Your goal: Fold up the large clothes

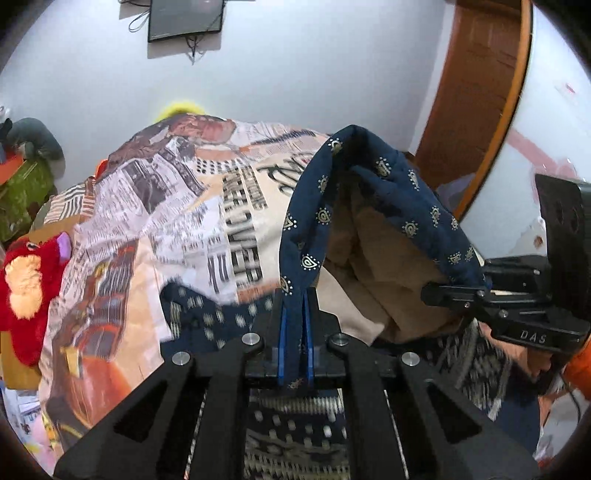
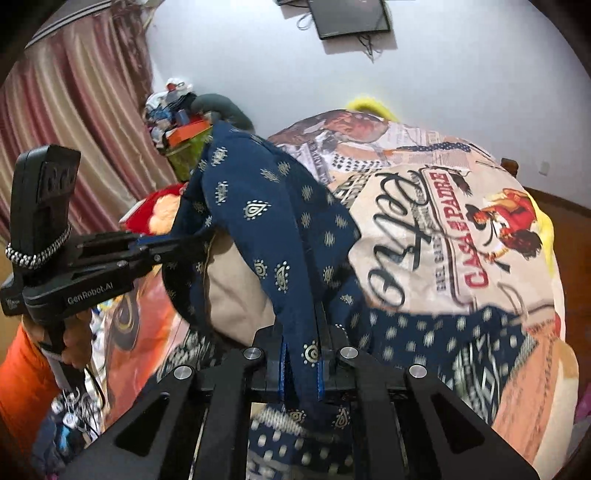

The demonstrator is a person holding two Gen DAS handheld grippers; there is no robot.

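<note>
A navy garment with small gold paisley print (image 1: 384,192) hangs in an arch between my two grippers, its tan lining (image 1: 373,258) showing underneath. My left gripper (image 1: 295,325) is shut on one edge of it. My right gripper (image 2: 302,354) is shut on the other edge of the same garment (image 2: 273,206). Each gripper shows in the other's view: the right one at the right of the left wrist view (image 1: 458,291), the left one at the left of the right wrist view (image 2: 173,247). The garment's lower part lies on the bed below.
A bed with a printed newspaper-style cover (image 1: 177,206) fills the middle, also in the right wrist view (image 2: 461,236). A red plush toy (image 1: 26,280) lies at its left. A green box with clutter (image 2: 184,147), a curtain (image 2: 74,122), a wall screen (image 1: 184,18) and a wooden door (image 1: 476,92) surround it.
</note>
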